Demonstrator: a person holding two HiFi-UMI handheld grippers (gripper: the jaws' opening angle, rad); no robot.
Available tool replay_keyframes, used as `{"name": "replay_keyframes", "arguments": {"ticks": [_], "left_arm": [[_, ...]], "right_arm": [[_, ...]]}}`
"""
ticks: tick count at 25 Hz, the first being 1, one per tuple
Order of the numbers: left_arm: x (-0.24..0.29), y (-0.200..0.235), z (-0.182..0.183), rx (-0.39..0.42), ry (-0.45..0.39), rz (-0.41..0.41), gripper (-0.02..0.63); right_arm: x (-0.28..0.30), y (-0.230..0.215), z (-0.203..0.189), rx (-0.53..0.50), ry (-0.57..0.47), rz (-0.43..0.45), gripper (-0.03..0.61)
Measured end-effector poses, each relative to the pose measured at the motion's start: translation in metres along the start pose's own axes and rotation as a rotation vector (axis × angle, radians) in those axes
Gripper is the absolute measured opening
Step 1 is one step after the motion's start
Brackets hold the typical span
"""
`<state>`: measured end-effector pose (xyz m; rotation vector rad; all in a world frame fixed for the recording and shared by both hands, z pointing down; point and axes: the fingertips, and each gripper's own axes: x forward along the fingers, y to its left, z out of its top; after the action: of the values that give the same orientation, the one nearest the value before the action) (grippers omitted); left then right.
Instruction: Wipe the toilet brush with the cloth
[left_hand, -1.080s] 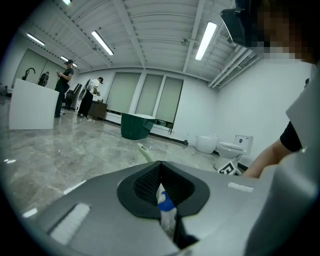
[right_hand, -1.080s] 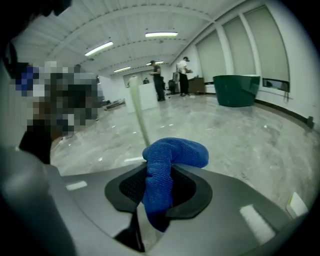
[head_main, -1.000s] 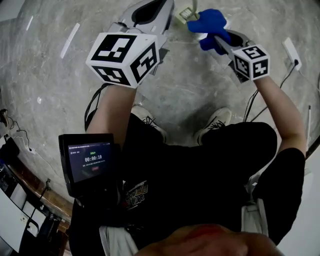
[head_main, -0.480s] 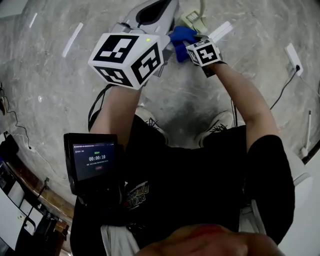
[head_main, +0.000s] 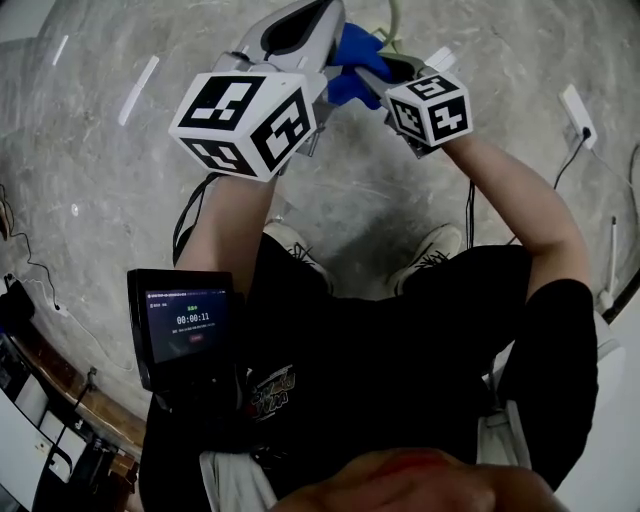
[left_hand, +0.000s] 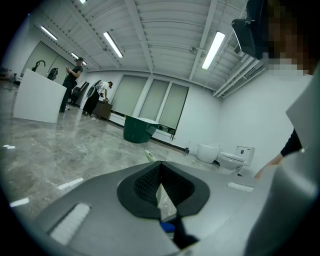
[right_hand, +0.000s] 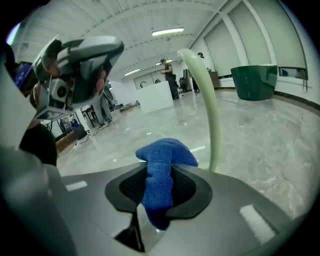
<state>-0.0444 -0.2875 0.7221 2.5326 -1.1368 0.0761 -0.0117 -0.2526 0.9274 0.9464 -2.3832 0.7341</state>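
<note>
Wipe looks mid-go: right tool (right_hand: 159, 176) clamps the cloth (right_hand: 167, 152), toilet brush (right_hand: 214, 120) at its three o'clock, left tool (left_hand: 159, 166) pinching that brush.

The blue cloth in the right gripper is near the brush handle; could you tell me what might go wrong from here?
1. The right gripper pinches the cloth by a bunched fold only, so rubbing might tug it loose.
2. The toilet brush handle is thin and curved; a sideways push could tip or swing it.
3. The left gripper sits right beside the cloth in the head view, so the two grippers could bump.
</note>
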Motion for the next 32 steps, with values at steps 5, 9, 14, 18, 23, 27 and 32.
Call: {"name": "replay_keyframes", "arguments": {"ticks": [5, 9, 14, 18, 23, 27, 32], "left_arm": [[-0.004, 0.001, 0.0, -0.003, -0.005, 0.005, 0.005], [-0.005, 0.001, -0.005, -0.001, 0.017, 0.001, 0.005], [-0.006, -0.002, -0.008, 0.007, 0.03, -0.007, 0.003], [-0.009, 0.002, -0.011, 0.009, 0.033, 0.001, 0.003], [-0.004, 0.001, -0.007, -0.007, 0.016, -0.008, 0.004], [-0.002, -0.001, -0.01, -0.002, 0.02, -0.015, 0.003], [-0.002, 0.003, -0.009, 0.0, 0.021, -0.004, 0.003]], "right_arm": [[0.04, 0.007, -0.034, 0.013, 0.098, 0.013, 0.107], [0.087, 0.0, -0.063, 0.031, 0.181, -0.033, 0.107], [0.107, -0.045, -0.063, 0.254, 0.123, -0.176, 0.107], [0.093, -0.04, -0.029, 0.31, -0.003, -0.15, 0.106], [0.061, -0.032, 0.024, 0.294, -0.151, -0.113, 0.106], [0.029, -0.011, 0.039, 0.255, -0.15, 0.0, 0.107], [-0.009, 0.037, 0.006, 0.066, -0.003, 0.211, 0.106]]}}
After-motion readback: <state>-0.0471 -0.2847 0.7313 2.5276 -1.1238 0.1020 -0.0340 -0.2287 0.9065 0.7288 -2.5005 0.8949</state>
